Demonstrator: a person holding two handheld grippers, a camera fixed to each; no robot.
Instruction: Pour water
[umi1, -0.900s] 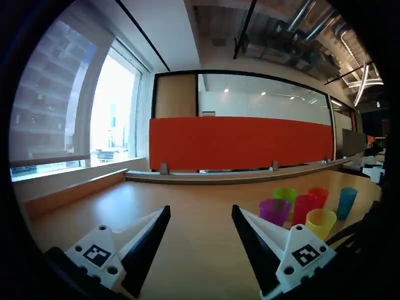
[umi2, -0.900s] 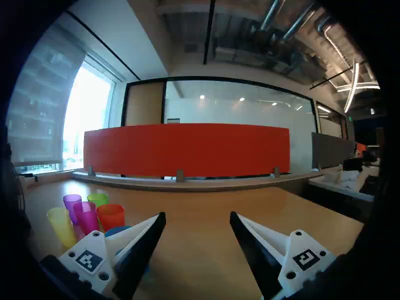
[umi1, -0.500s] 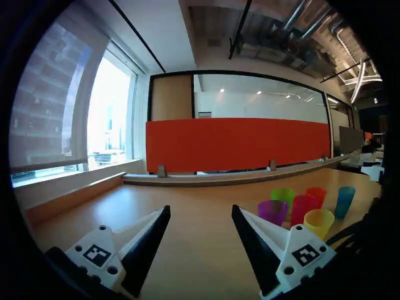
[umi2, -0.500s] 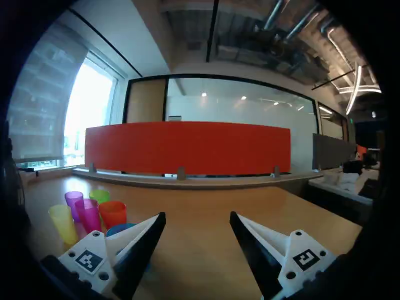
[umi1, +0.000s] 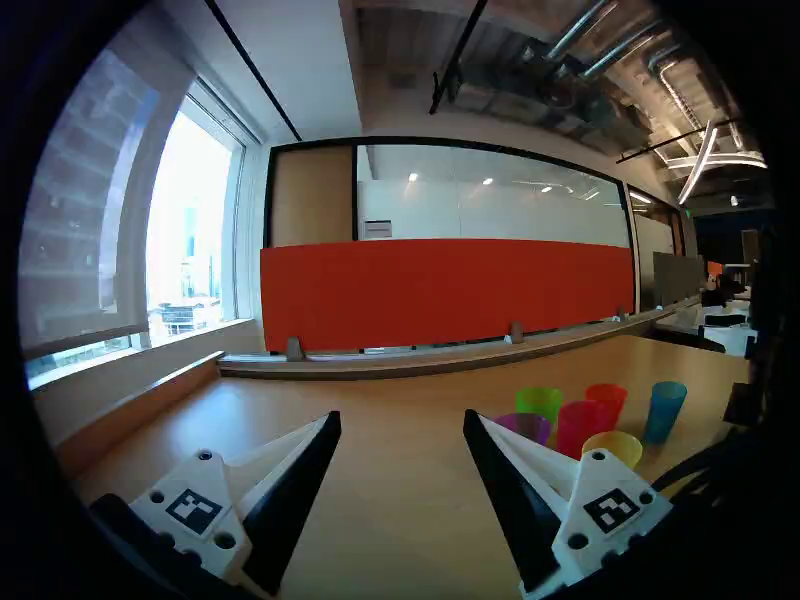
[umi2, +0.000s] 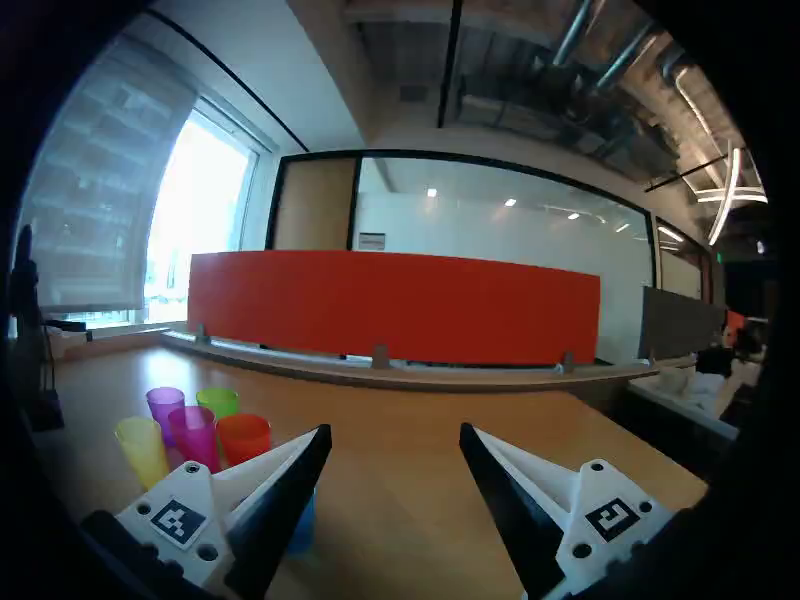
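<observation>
The left tool (umi1: 398, 475) is held level and low over the pale wooden bench (umi1: 400, 400), its two white-and-black fingers spread wide with nothing between them. The cluster of translucent coloured plastic cups (umi1: 583, 422) stands at the lower right of the left gripper view, just past the finger on that side. The right tool (umi2: 393, 475) is also level, gaping and empty. Bare bench runs ahead to the long orange partition panel (umi2: 400, 305) at the far edge.
</observation>
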